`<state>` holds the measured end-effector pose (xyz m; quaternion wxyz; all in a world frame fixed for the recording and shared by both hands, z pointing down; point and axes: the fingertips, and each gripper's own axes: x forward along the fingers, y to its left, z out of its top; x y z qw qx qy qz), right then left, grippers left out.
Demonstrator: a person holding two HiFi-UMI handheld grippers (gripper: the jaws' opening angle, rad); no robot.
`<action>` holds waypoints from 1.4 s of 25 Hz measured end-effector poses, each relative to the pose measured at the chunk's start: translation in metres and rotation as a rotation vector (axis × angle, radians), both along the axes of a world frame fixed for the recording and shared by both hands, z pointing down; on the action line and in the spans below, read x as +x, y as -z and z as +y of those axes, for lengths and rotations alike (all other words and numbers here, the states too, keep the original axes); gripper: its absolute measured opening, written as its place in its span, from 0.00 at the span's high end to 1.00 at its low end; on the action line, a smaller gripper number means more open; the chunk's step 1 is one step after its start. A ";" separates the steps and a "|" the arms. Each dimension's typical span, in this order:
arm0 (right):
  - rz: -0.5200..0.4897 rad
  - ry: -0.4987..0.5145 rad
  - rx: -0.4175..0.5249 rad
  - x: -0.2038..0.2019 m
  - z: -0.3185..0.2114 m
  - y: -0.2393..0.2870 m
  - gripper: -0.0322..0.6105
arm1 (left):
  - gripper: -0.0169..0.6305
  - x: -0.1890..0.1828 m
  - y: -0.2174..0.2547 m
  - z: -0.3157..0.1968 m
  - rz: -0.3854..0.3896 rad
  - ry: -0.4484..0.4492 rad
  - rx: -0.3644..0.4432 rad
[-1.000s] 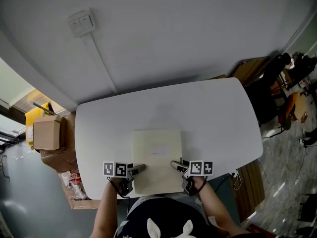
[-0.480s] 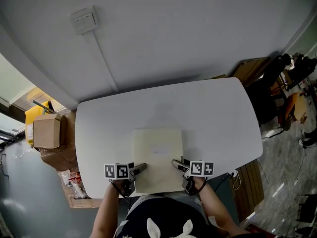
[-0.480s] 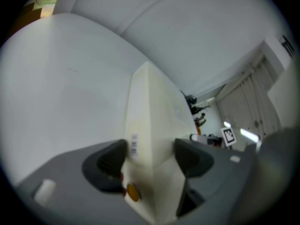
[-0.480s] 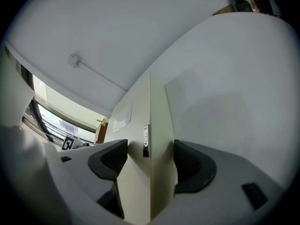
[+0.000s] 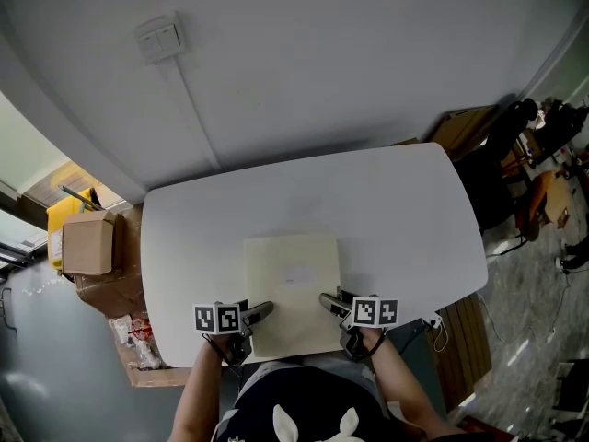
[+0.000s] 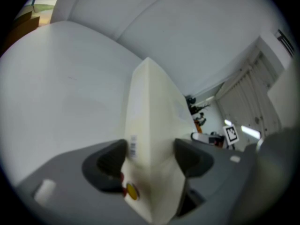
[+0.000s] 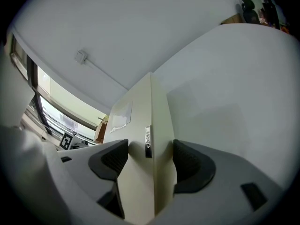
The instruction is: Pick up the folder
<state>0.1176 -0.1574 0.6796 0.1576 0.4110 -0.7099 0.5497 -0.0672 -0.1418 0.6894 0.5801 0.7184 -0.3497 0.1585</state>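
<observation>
A cream folder (image 5: pixel 293 288) lies near the front edge of the white table (image 5: pixel 396 219), directly before the person. My left gripper (image 5: pixel 258 312) is shut on the folder's near left corner; its jaws press both faces of the folder (image 6: pixel 149 125). My right gripper (image 5: pixel 327 303) is shut on the near right corner, with the folder's edge (image 7: pixel 151 139) and a small metal label pinched between its jaws. In the left gripper view the folder's corner stands up off the tabletop.
A cardboard box (image 5: pixel 86 248) and a yellow object (image 5: pixel 66 215) sit on the floor left of the table. Chairs and furniture (image 5: pixel 538 155) stand at the far right. A wall switch plate (image 5: pixel 157 36) hangs on the wall beyond the table.
Both grippers stay shut on the folder's near corners. The folder has shifted very slightly; the hands have barely moved.
</observation>
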 end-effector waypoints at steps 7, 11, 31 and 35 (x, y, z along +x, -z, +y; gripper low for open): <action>0.018 0.021 0.052 -0.004 0.000 0.014 0.50 | 0.48 -0.002 0.011 0.002 -0.008 -0.013 0.040; 0.035 0.022 0.072 -0.007 0.000 0.019 0.50 | 0.48 -0.005 0.016 0.003 -0.013 -0.014 0.053; 0.097 0.002 0.154 -0.013 0.023 0.051 0.50 | 0.48 -0.013 0.048 0.020 -0.052 -0.083 0.167; 0.093 0.000 0.170 -0.016 0.030 0.059 0.50 | 0.48 -0.014 0.054 0.025 -0.063 -0.095 0.192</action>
